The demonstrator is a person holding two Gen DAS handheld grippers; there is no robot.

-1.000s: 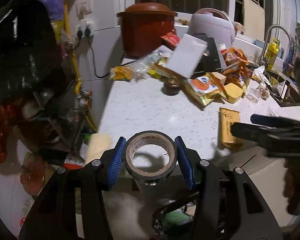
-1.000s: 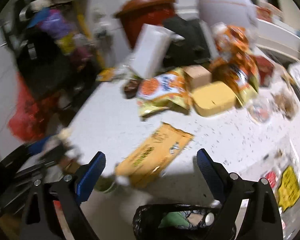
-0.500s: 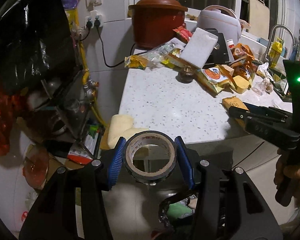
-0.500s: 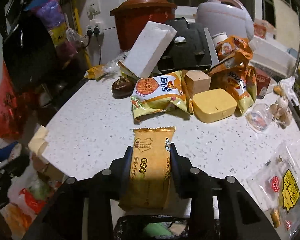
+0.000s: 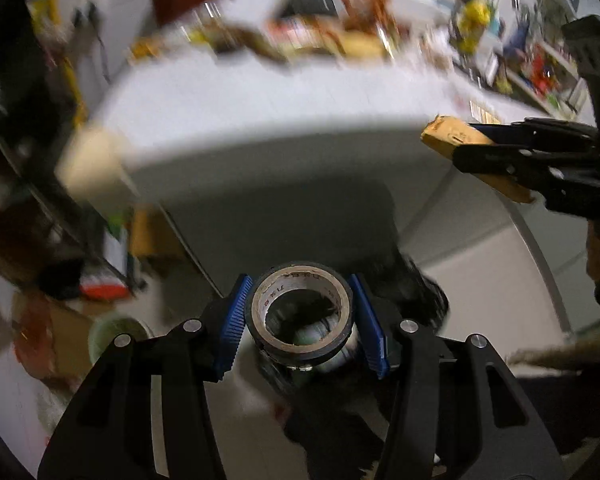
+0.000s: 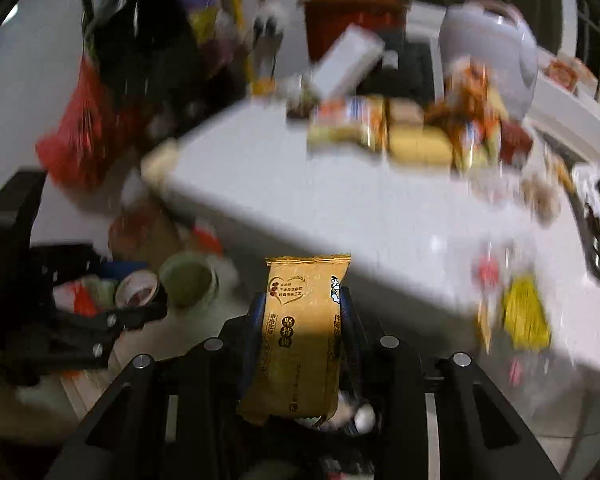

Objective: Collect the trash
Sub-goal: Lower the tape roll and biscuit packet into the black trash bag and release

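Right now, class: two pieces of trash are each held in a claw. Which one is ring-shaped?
The roll of black tape, gripped by the left claw. The right claw holds a flat orange snack packet instead.

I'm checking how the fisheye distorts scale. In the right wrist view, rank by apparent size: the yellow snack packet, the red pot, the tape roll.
1. red pot, blurred; roughly level with the packet, so that order is unsure.
2. yellow snack packet, enlarged by nearness.
3. tape roll, clearly smallest.

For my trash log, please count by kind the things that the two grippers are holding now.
Tape roll, in the left gripper: 1
Snack packet, in the right gripper: 1
Total: 2
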